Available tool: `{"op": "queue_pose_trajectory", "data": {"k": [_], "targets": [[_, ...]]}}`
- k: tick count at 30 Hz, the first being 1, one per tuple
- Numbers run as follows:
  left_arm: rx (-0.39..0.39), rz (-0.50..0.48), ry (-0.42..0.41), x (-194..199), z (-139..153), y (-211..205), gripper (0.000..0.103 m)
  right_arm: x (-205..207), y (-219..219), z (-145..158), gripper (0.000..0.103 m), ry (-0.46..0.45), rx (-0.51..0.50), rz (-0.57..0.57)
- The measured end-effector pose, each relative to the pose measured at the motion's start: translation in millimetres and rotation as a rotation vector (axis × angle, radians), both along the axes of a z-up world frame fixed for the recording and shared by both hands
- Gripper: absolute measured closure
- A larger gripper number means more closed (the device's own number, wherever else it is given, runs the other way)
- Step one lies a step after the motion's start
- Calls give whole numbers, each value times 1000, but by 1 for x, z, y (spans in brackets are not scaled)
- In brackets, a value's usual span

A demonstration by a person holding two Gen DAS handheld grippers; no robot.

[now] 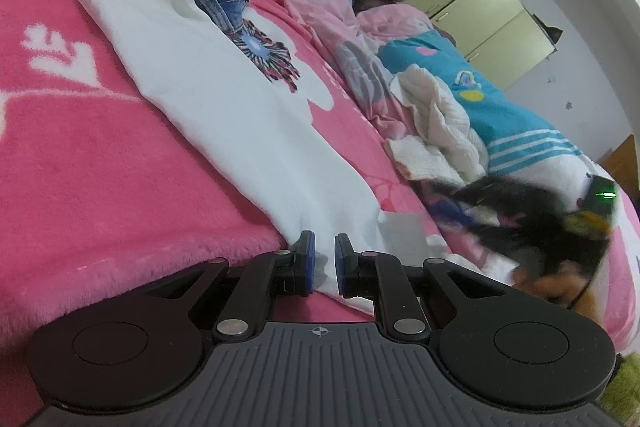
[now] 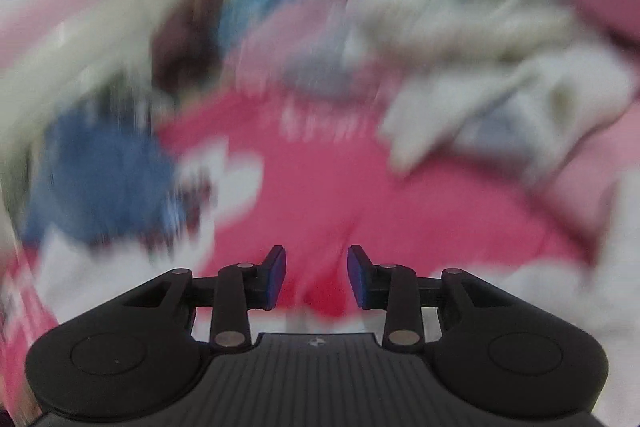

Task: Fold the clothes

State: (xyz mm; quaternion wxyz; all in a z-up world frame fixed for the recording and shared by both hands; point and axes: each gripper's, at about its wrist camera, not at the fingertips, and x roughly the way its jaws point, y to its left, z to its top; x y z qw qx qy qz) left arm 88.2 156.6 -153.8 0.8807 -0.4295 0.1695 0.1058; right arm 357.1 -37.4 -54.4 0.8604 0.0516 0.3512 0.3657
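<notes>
The left gripper (image 1: 325, 253) is hovering with its jaws slightly parted and holding nothing, over the lower hem of a white printed garment (image 1: 224, 99) stretching to the upper left across a pink blanket (image 1: 100, 155). In the blurred right wrist view, the right gripper (image 2: 317, 267) is standing wide open and empty above pink bedding, with jeans (image 2: 100, 179) lying at left.

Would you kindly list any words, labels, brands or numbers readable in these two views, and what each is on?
No text is readable.
The white garment carries only a wordless burst print.
White marks on the pink blanket in the right wrist view are too blurred to tell.
</notes>
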Motion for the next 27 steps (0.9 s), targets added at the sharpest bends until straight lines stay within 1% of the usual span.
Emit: {"op": "queue_pose_trajectory", "data": {"k": [4,9,11,14,15,16,19,20,22,23,24,25,26,27], "targets": [[-3,1,-2,0,0,0,90,9,-70,33,66,-50,36,-222],[-17,11,-17,-1,-2,2,90,12,-133,20,66,83,75,-472],[-9,12,-18,-1,0,0,90,10,-158,17,66,131,94,-560],[14,8,-19,-1,4,-3,89,-46,-178,39,66,137,184,-528],[28,7,-13,-1,8,-5,88,-66,-185,48,66,137,211,-515],[43,6,-6,-2,11,-7,84,-94,-193,60,66,127,224,-493],[174,-28,-13,-13,38,-21,79,-182,-219,99,66,66,199,-450],[231,-57,-14,-17,48,-29,76,-213,-228,108,65,42,173,-440],[332,-181,-4,-26,67,-53,70,-269,-248,122,65,9,134,-446],[382,-245,1,-30,77,-66,66,-292,-259,123,65,10,129,-460],[427,-344,21,-31,84,-82,64,-310,-269,119,65,16,128,-478],[472,-447,43,-32,90,-99,58,-328,-278,115,65,22,128,-498],[515,-560,72,-34,94,-118,56,-342,-286,106,64,33,134,-526],[547,-630,76,-34,92,-136,55,-355,-293,97,64,45,145,-551]]}}
